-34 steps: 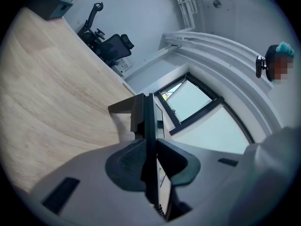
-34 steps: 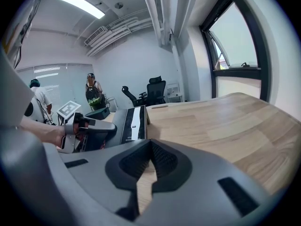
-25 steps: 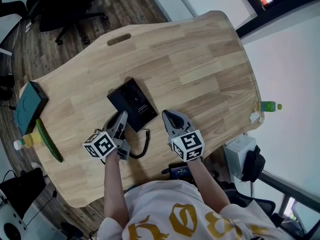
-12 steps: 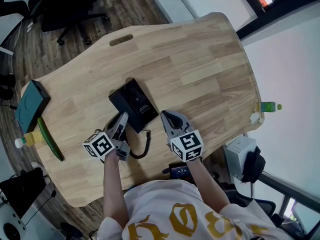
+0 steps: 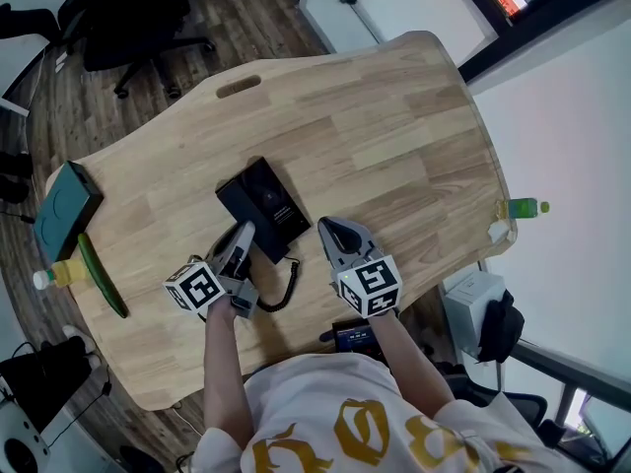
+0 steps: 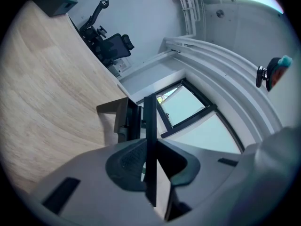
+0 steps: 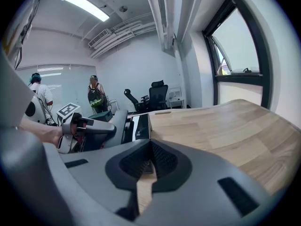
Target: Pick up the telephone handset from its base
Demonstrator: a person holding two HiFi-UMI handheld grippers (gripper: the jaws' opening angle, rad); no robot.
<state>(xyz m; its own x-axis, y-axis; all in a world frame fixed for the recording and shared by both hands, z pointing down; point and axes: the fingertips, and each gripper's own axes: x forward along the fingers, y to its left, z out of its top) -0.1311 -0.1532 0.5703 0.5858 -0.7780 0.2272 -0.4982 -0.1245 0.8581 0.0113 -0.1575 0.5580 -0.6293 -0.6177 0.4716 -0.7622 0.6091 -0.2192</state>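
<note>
My left gripper [image 5: 244,233] lies low over the wooden table [image 5: 394,136], tips at the near left edge of the black phone base [image 5: 264,200]. Its jaws are drawn narrow on a thin dark slab that runs forward out of them, which I take for the handset [image 6: 150,121] seen edge-on. I cannot tell whether it is clear of the base or touching it. The coiled cord [image 5: 288,282] curls from the base's near corner back under my left gripper.

My right gripper [image 5: 332,230] rests just right of the base, apart from it. Its jaws are pressed together with nothing between them, only a sliver of table showing beneath.

At the table's far left lie a teal box [image 5: 64,210] and a long green thing [image 5: 102,276], well apart from the phone.
</note>
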